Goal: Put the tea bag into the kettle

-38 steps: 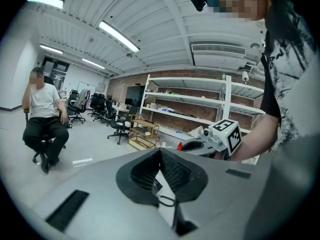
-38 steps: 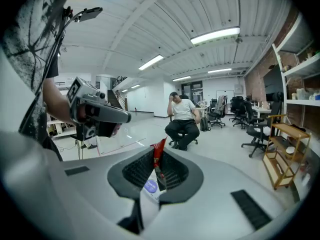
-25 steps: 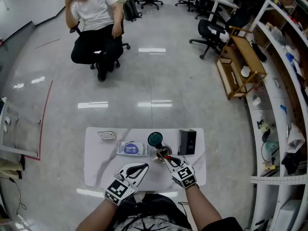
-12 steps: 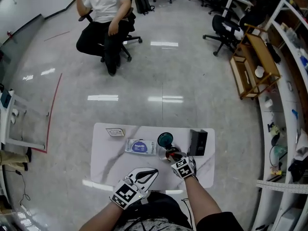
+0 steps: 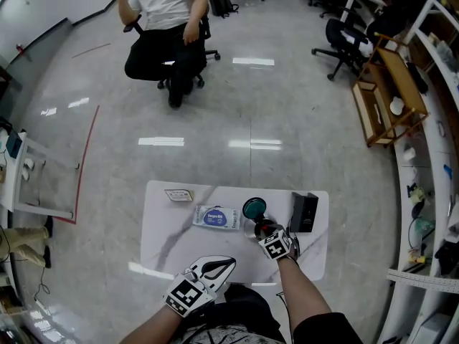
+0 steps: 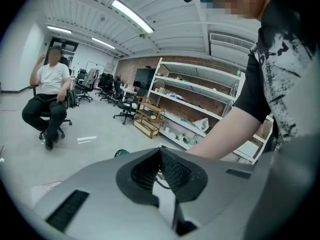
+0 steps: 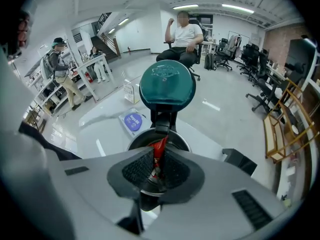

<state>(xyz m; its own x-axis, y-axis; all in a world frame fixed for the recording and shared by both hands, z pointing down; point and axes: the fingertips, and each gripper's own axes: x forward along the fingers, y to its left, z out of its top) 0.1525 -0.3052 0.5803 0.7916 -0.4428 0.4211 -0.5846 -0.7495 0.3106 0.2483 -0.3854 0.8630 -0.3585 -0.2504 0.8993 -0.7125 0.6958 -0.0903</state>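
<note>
One tea bag (image 7: 158, 148) in R tool (image 7: 156, 160)

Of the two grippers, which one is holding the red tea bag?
The right gripper: its jaws pinch the red tea bag over the mouth of the open kettle. The left gripper has its jaws together on nothing, away from the kettle.

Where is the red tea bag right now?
In the right gripper view, the red tea bag is pinched in the right gripper, right over the kettle's open mouth, just below its flipped-up teal lid.
</note>
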